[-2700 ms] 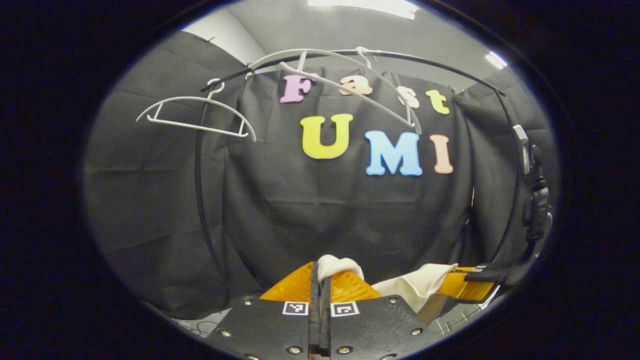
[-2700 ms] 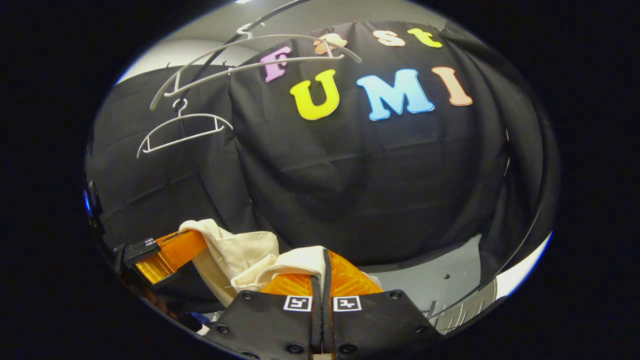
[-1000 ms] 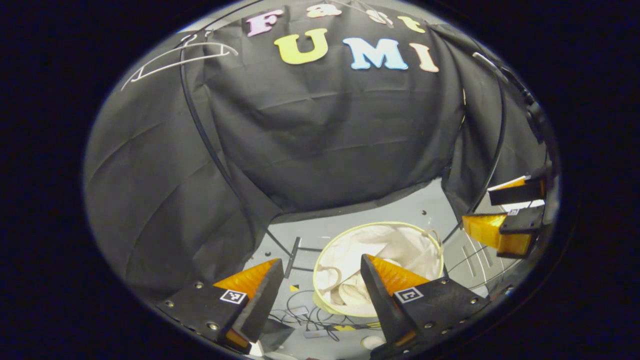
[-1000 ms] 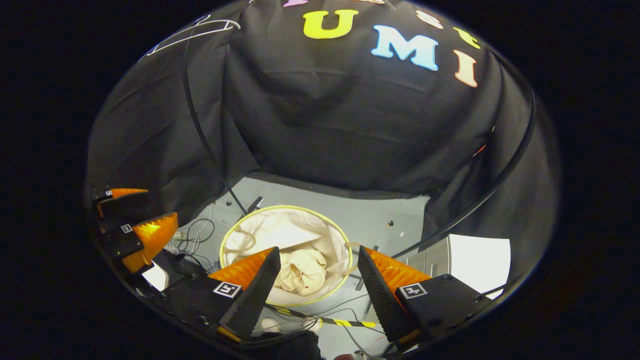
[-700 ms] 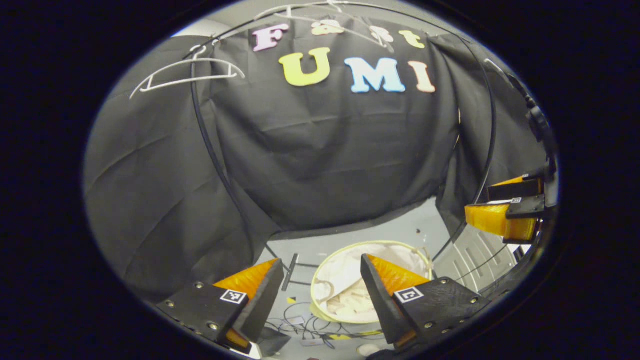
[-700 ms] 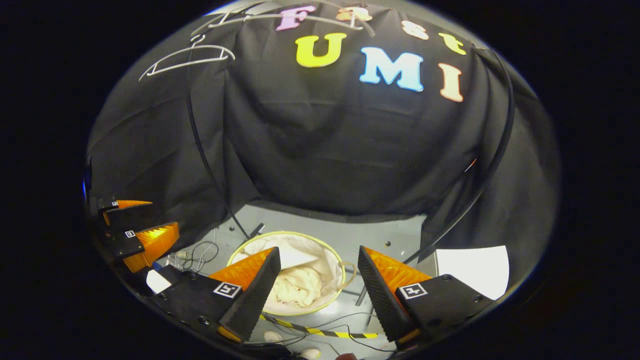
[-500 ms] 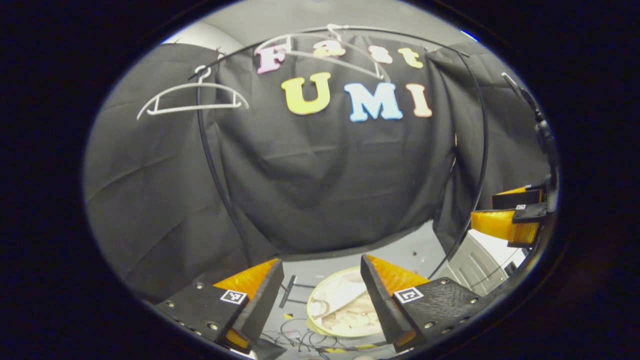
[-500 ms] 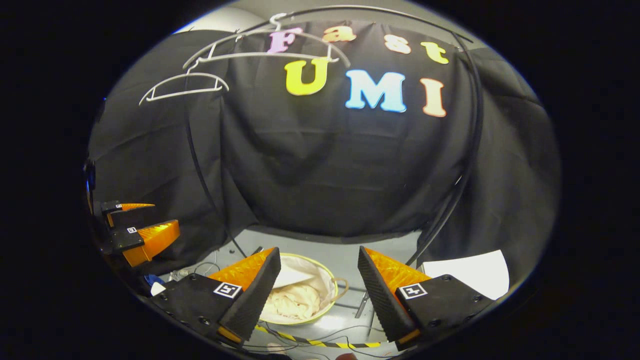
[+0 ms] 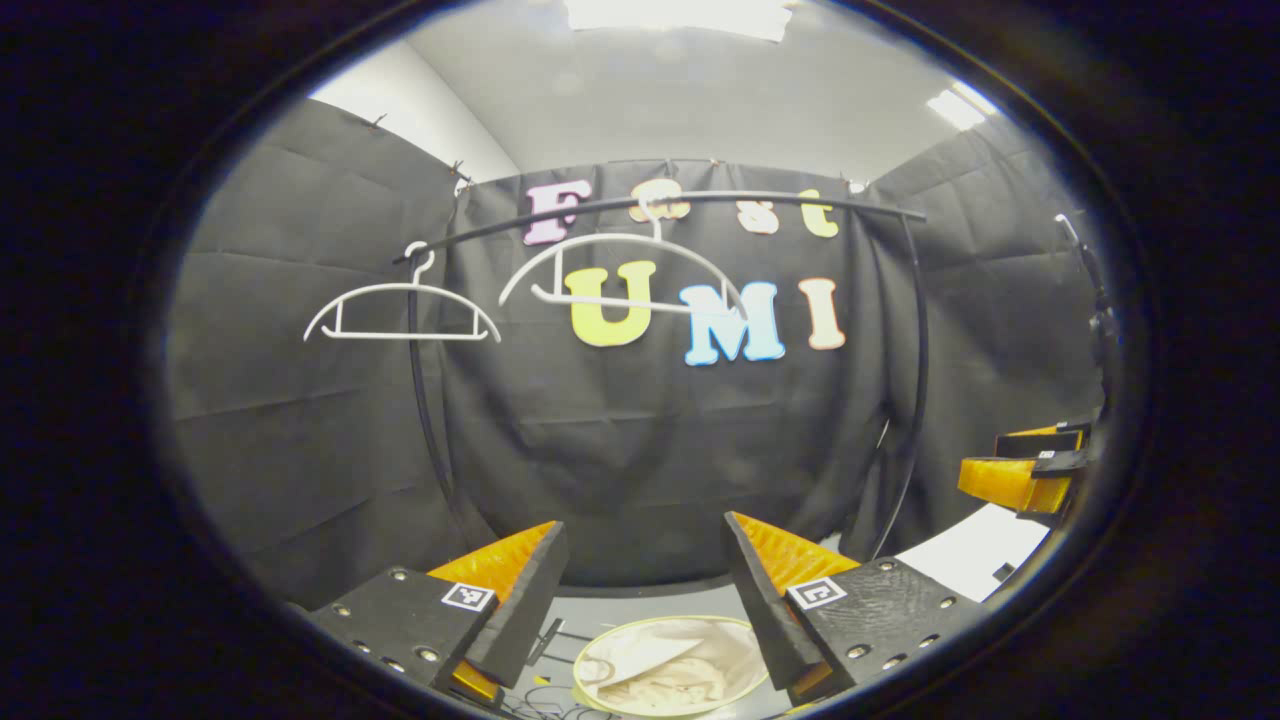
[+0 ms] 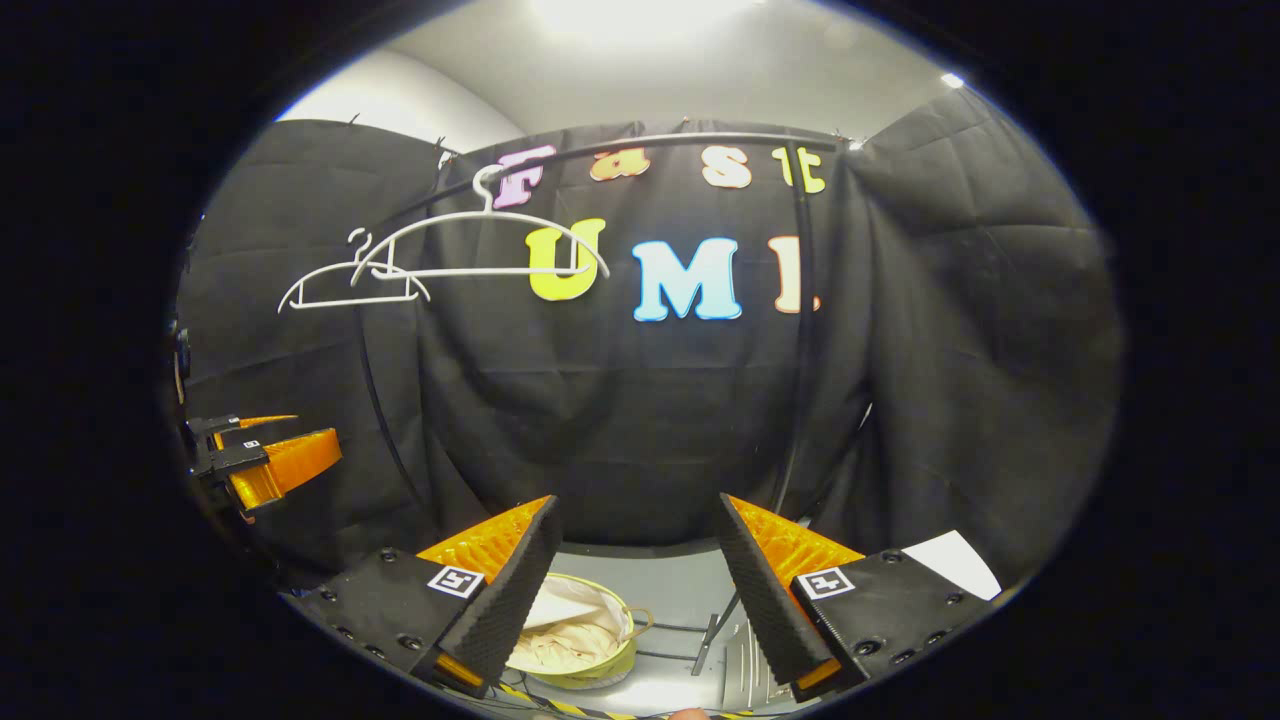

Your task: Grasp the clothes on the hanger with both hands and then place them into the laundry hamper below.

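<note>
Both grippers raised level with the booth wall, facing the rail. In the left gripper view we see two bare white hangers: the nearer hanger hooked at about 12 o'clock on the rail and the farther hanger toward 10 o'clock; neither carries any garment. The clothes lie crumpled inside the laundry hamper, which stands on the floor at 6 o'clock in both views, directly under the rail (we judge this placement lets a garment fall straight in once released). We read the task as essentially done: hangers empty, cloth in the hamper.

The left gripper has its two fingers spread wide apart, with nothing between them and nothing touching them; the hamper rim shows through the gap, well below. The right gripper is likewise spread wide and empty, its fingers framing the hamper far beneath. Each gripper appears in the other's picture: the right one at 3 o'clock in the left gripper view, the left one at 9 o'clock in the right gripper view, both clear of the rail and well apart from each other
</note>
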A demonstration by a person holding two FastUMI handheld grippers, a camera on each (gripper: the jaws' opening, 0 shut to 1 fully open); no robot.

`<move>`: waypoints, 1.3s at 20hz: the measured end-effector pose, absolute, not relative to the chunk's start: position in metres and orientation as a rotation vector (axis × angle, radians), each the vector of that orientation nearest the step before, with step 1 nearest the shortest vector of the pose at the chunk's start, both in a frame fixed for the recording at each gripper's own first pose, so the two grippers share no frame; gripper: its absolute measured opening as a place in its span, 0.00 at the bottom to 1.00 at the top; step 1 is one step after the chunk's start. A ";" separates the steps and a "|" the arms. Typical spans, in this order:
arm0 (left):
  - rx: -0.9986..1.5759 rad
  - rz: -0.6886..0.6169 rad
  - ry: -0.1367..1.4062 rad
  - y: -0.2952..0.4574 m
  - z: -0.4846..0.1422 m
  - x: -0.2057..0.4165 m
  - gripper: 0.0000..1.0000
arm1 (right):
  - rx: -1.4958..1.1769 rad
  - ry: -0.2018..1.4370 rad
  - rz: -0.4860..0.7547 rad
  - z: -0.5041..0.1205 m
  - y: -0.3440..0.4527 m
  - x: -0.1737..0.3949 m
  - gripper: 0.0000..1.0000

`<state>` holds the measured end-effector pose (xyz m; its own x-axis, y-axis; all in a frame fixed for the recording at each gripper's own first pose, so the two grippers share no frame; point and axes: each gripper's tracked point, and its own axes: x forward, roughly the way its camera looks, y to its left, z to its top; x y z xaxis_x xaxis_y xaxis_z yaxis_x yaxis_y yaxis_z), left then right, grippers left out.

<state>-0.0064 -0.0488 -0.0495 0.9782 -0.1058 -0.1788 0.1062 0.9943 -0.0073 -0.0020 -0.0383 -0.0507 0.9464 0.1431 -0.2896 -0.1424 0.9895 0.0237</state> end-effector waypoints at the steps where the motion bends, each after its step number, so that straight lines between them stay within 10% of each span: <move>1: -0.002 -0.106 0.167 -0.050 -0.041 -0.012 0.91 | 0.010 0.278 0.143 -0.044 -0.043 -0.005 0.98; 26: 0.020 -0.037 -0.090 -0.013 0.067 -0.089 0.91 | 0.028 -0.020 0.021 0.058 -0.097 -0.067 0.96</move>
<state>-0.0895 -0.0132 0.0667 0.9952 -0.0381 0.0897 0.0363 0.9991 0.0214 -0.0669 -0.0967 0.0579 0.9996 0.0208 0.0206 -0.0214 0.9994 0.0276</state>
